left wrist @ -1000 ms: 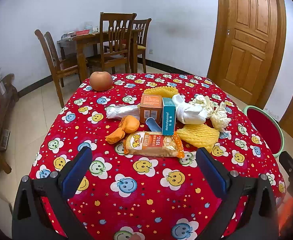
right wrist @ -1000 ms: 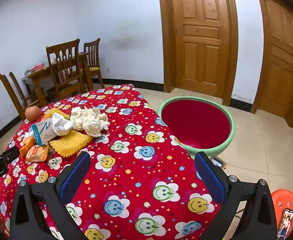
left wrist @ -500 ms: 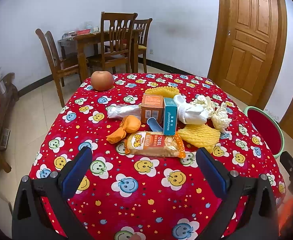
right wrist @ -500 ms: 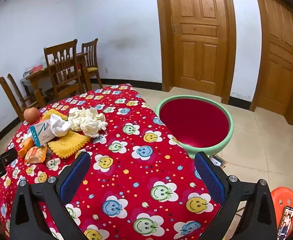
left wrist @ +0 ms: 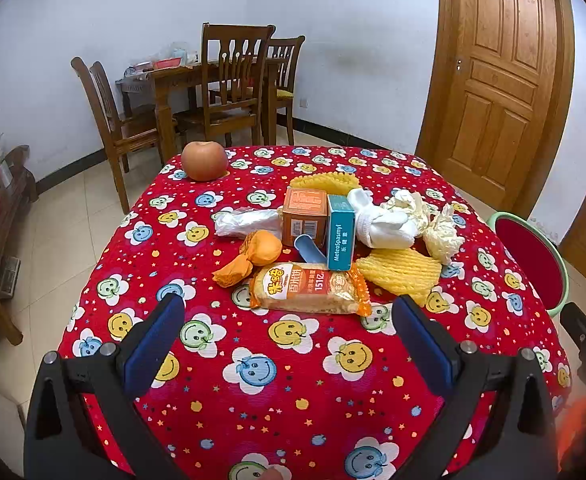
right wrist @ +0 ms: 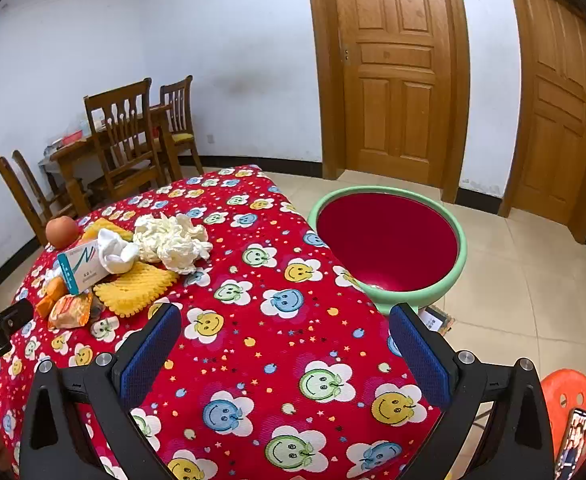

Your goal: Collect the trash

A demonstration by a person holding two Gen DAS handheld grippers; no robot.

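Note:
A pile of trash lies mid-table: an orange snack packet [left wrist: 309, 289], a teal box [left wrist: 340, 237], an orange box [left wrist: 305, 216], orange wrappers [left wrist: 253, 256], yellow foam nets [left wrist: 399, 270], crumpled tissues [left wrist: 441, 232], a white sock [left wrist: 381, 222] and a clear bag [left wrist: 247, 222]. My left gripper [left wrist: 287, 320] is open and empty, just short of the snack packet. My right gripper [right wrist: 283, 328] is open and empty over the table's right part, beside the green-rimmed red basin [right wrist: 389, 240]. The pile shows at left in the right wrist view [right wrist: 133, 256].
An apple [left wrist: 205, 160] sits at the table's far left corner. The table has a red smiley cloth [left wrist: 253, 360]. Wooden chairs [left wrist: 229, 88] and a table stand behind. An orange stool [right wrist: 569, 404] is at the lower right, doors [right wrist: 393, 72] beyond.
Both grippers have drifted slightly forward; the view of the pile and basin has shifted only a little. Both stay open and empty.

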